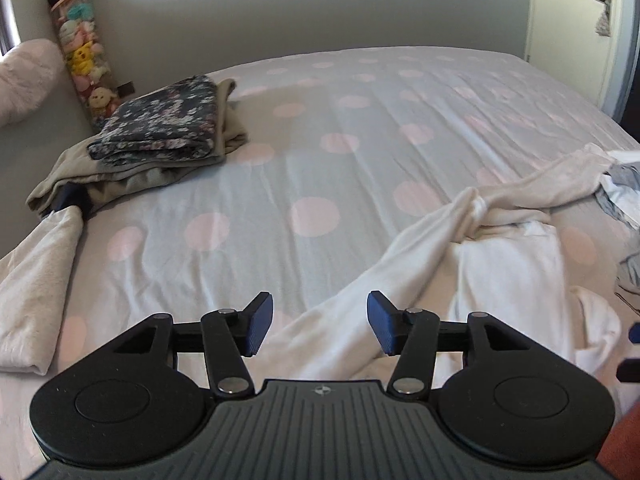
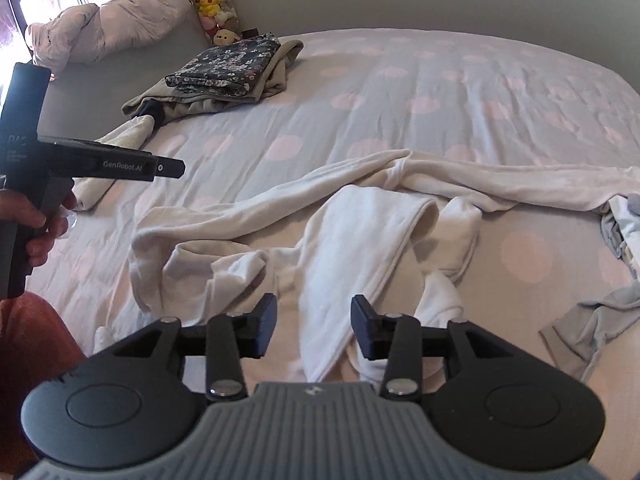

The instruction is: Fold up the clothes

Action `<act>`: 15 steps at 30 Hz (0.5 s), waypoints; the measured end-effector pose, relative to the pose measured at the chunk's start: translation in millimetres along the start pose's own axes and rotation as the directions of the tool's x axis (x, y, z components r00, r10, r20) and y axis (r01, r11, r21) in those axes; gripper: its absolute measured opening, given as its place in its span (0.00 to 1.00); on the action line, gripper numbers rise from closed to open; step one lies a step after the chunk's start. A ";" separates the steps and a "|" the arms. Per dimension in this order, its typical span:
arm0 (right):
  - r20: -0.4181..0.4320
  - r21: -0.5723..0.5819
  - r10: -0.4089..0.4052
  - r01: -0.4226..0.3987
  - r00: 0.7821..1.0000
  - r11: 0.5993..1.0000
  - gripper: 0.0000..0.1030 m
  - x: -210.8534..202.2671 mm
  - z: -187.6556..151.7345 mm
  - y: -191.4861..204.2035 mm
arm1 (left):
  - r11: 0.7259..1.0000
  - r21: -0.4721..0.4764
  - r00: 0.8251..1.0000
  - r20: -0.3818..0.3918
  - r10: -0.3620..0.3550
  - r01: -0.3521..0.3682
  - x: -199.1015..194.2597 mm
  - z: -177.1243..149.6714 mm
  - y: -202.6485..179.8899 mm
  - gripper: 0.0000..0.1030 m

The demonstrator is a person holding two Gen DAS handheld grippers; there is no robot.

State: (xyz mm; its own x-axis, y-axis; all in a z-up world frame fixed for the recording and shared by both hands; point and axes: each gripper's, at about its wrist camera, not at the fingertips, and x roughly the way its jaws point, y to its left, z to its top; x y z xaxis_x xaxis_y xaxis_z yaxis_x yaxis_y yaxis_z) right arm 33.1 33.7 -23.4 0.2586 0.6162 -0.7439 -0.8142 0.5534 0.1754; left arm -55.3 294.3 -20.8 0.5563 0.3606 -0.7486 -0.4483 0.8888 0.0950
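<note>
Both grippers hang with jaws apart and nothing between them: the left gripper [image 1: 320,326] and the right gripper [image 2: 314,326] sit just above the near edge of the white garment [image 2: 360,232], which lies crumpled and twisted on the bed [image 2: 400,92]. This looks like the start of a fold, with the garment not yet spread. Next, each gripper likely needs to pinch an edge and pull it flat. Grey clothes [image 2: 588,320] lie right of the garment; beyond it to the left, a folded pile [image 2: 228,68] sits near the wall.
</note>
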 end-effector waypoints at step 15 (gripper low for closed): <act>-0.241 0.160 -0.167 0.209 0.956 0.965 0.60 78.8 0.2 -79.9 | 0.980 0.005 0.975 -0.105 -0.197 0.199 47.9 -20.5 -115.7 0.52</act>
State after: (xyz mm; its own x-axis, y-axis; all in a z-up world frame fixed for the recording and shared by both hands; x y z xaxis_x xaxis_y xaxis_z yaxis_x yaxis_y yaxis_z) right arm 118.7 38.1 -96.0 0.2580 0.3616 -0.8959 -0.6483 0.7523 0.1169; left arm 8.9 202.9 -81.1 0.5573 0.1468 -0.8172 -0.3257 0.9440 -0.0525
